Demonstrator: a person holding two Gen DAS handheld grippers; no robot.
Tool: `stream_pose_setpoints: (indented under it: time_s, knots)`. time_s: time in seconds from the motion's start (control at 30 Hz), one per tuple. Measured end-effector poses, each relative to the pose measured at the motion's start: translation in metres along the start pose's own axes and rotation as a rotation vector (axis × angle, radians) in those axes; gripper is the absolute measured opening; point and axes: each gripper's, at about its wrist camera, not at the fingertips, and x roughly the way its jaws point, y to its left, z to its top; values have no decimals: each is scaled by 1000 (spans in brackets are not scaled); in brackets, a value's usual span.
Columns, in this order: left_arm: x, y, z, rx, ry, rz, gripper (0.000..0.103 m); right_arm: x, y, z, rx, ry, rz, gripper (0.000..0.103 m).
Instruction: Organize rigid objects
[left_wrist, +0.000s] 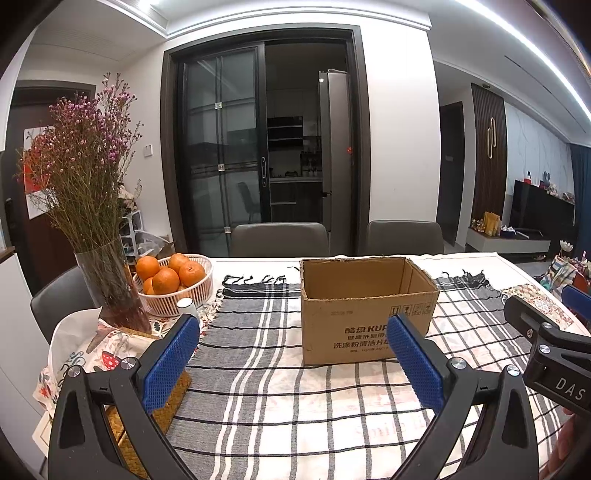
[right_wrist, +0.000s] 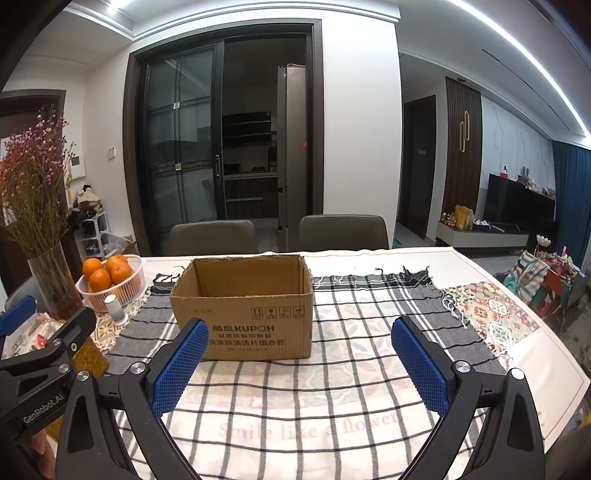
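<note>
Cardboard, brown and printed with black lettering, formed the open-topped rectangular box (left_wrist: 365, 310) that sat on the worktop (right_wrist: 517, 354) at twelve o'clock from both cameras, resting on a grey, white and black checked cloth (left_wrist: 280, 391). The left hand-held gripper (left_wrist: 293, 363) hovered with its blue-padded jaws spread wide and nothing between them; the right hand-held gripper (right_wrist: 301, 367) was likewise wide and empty, just beside its partner. No loose rigid item to be sorted showed in either view, so the box seemed the only task thing in reach, and whether it held anything could not be told, since its floor was hidden behind the near wall. The main risk, as I judged it, was the light box sliding or tipping if one jaw pushed its near wall, because the loose cloth beneath could bunch and drag with it. At ten o'clock stood a clear glass vase of dried pink and purple flowers (left_wrist: 110, 284), tall and likely top-heavy, and a white slatted plastic basket of oranges (left_wrist: 177, 291), with a small white cylindrical bottle (right_wrist: 113, 308) just in front of the basket; a leftward sweep could have knocked any of these over. A woven straw mat (left_wrist: 166, 410) lay under the left jaw. Two grey chairs (left_wrist: 280, 238) stood beyond the far edge.
</note>
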Motion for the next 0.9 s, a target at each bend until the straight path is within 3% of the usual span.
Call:
stream_pose_setpoints:
  time_s: [0.9]
  knots:
    - [1, 0, -3, 2, 2, -11, 103, 0, 1, -4, -4, 1, 4, 101]
